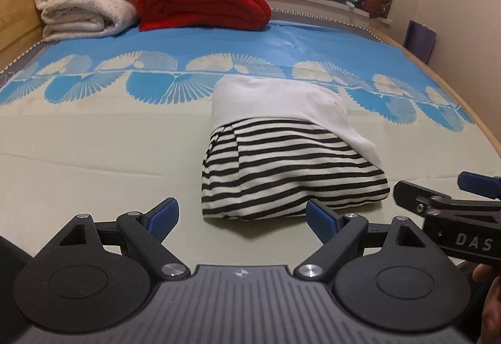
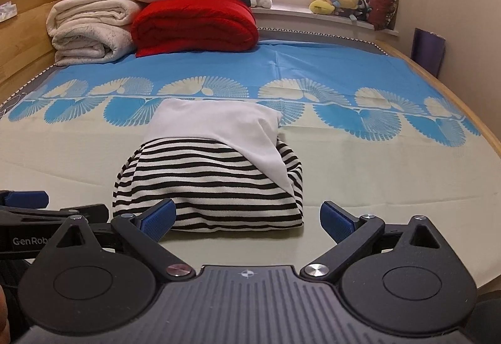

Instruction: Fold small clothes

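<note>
Striped garment [image 2: 208,184], folded into a soft bundle with white cloth [image 2: 219,125] over its far half, lay on the bed [image 2: 391,187]. My left gripper [image 1: 241,215] and right gripper [image 2: 247,215] were wide open, empty, just before its near edge. Light and limp, I judged; best pinched at a near corner through every layer.

Open bed [image 2: 78,156] sheet lies left and right of the folded striped garment [image 2: 213,187]. The far-left corner is blocked by stacked blankets [image 2: 94,28] and a red quilt [image 2: 194,24].
</note>
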### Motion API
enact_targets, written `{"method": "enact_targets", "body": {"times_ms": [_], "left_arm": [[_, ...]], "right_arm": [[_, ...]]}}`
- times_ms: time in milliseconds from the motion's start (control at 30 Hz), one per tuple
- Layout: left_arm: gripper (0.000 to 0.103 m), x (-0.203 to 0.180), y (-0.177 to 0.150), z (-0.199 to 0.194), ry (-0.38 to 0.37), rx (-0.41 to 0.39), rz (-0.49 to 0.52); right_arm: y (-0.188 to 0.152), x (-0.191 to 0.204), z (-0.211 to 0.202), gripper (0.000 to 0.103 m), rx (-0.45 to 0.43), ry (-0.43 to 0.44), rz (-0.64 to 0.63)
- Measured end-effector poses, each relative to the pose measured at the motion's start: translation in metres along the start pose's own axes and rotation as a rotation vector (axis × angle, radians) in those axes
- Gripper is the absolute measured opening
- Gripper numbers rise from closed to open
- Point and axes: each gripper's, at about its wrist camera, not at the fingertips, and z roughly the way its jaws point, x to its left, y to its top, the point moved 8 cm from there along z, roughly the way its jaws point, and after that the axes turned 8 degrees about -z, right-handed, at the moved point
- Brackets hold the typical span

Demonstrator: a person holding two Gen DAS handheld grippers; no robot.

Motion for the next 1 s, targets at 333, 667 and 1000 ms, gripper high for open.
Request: {"method": "enact_targets", "body": {"times_ms": [333,667,1000], "left_arm": [[0.091,-0.0005,0.0019,0.0013,-0.008,-0.007,0.010],[0.091,-0.0002,0.0023,0.0041,-0.009,-0.003,0.008],[0.091,-0.0008,0.0023,0.0044,-0.008,-0.004,0.009]], "right_arm": [[0.0011,0.0038,0.0019,0.098,0.000,0.011,-0.009],[0.0008,0.0024,0.0044,0.098,0.004,0.012,0.001],[0.0016,0.0031,0.0054,0.098,0.008,0.007,0.001]]}}
